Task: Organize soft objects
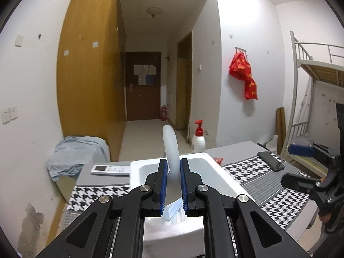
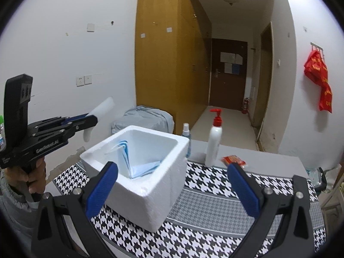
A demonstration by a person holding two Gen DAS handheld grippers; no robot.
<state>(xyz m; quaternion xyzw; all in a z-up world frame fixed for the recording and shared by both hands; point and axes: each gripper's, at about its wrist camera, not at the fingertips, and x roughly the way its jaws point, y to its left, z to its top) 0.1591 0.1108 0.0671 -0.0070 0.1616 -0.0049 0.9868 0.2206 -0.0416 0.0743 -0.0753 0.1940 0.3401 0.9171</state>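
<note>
Left wrist view: the left gripper (image 1: 173, 167) has its blue pads (image 1: 163, 185) pressed together on a pale, translucent strip (image 1: 171, 148) that curves upward between them, held above the white foam box (image 1: 137, 167). The box stands on a houndstooth cloth (image 1: 253, 172) over the table. A white remote (image 1: 110, 169) lies just left of the box, a dark phone (image 1: 271, 161) lies well to its right, and a white pump bottle (image 1: 198, 138) with a red top stands behind it. Farther back, a grey-blue cloth heap (image 1: 75, 152) sits by the wooden wardrobe (image 1: 86, 75).

In the right wrist view, the right gripper (image 2: 172, 176) has its jaws spread wide with nothing between them, hovering near the box (image 2: 150, 193). Folded blue face masks (image 2: 137, 167) lie inside the box against its left wall and floor. Left of it, a hand (image 2: 32, 176) holds the left gripper (image 2: 90, 119), with the pale strip (image 2: 101, 109) sticking out beyond it. Behind the box stand a small blue spray bottle (image 2: 186, 133) and the pump bottle (image 2: 214, 142), with a red packet (image 2: 233, 160) just beside the latter.
</note>
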